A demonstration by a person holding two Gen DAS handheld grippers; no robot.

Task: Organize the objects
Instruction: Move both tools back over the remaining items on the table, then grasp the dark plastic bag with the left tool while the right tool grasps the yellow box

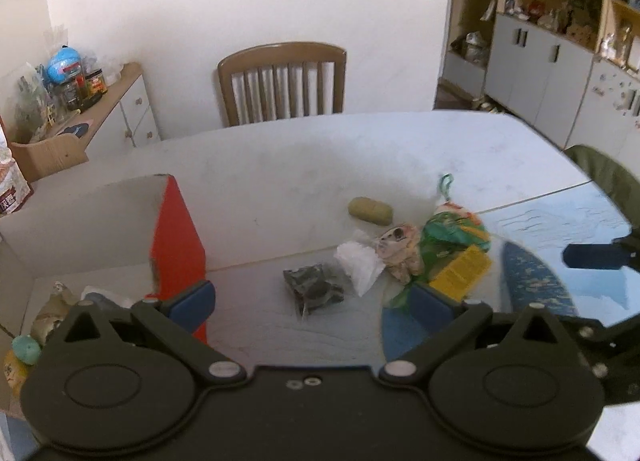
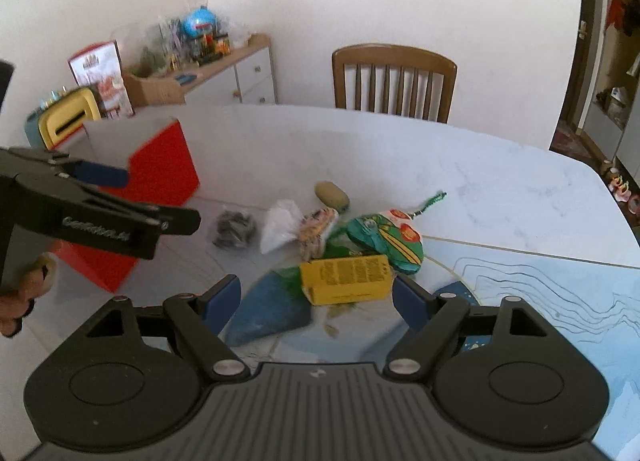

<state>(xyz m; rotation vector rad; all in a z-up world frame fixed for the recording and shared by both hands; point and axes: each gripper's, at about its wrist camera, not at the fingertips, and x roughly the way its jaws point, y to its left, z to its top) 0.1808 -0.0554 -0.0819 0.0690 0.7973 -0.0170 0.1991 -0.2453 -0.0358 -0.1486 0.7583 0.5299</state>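
Note:
A loose pile lies mid-table: a dark packet (image 1: 314, 289) (image 2: 234, 229), a white packet (image 1: 360, 267) (image 2: 280, 227), a patterned snack bag (image 1: 400, 253) (image 2: 316, 233), a green bag (image 1: 456, 229) (image 2: 384, 241), a yellow box (image 1: 460, 271) (image 2: 346, 277) and an olive oblong piece (image 1: 370, 211) (image 2: 332, 193). My left gripper (image 1: 312, 301) (image 2: 156, 199) hangs open just short of the dark packet, holding nothing. My right gripper (image 2: 316, 301) is open, with the yellow box just ahead between its fingers but not touched. A red-and-white box (image 1: 176, 237) (image 2: 164, 173) stands at the left, with several items inside.
A wooden chair (image 1: 280, 81) (image 2: 394, 77) stands at the table's far edge. A sideboard (image 1: 116, 109) (image 2: 240, 73) with jars is at the back left, and cupboards (image 1: 540, 61) at the right. A blue printed mat (image 2: 540, 301) covers the table's right part. A hand (image 2: 24, 289) holds the left gripper.

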